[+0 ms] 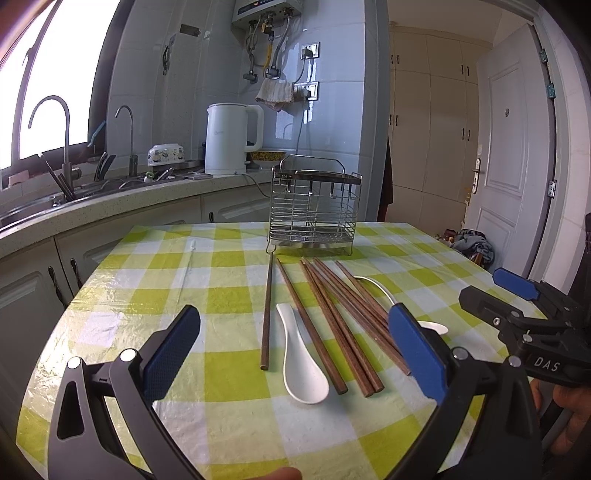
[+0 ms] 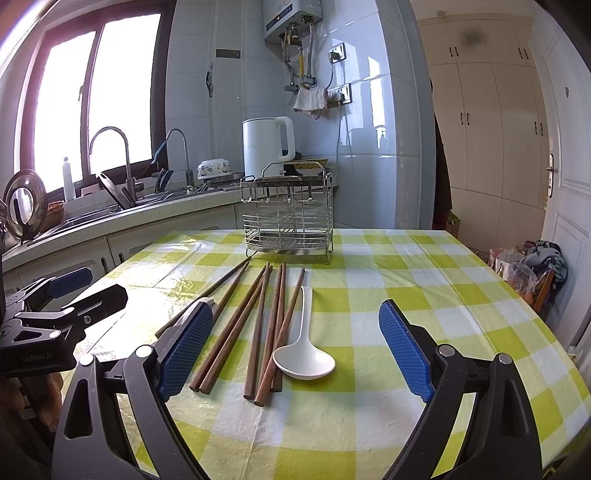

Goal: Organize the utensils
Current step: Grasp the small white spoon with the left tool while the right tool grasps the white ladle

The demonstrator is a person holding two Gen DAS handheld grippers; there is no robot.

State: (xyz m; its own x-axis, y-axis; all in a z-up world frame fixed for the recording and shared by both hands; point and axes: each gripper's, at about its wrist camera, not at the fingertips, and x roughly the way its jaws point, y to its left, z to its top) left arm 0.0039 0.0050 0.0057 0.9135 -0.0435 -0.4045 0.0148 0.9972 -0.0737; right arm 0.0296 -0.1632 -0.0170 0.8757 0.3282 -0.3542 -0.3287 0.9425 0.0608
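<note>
**Bright kitchen, checked table in the middle**

I'm looking across a table under a green-and-white checked cloth. Daylight pours through the dark-framed window on the left, blowing it out white. Below it I see the speckled counter, a sink with two curved faucets, and a white kettle by the pale tiled wall. A water heater hangs up top, pipes and sockets beneath. On the right, cream cupboards and a white door.
</note>
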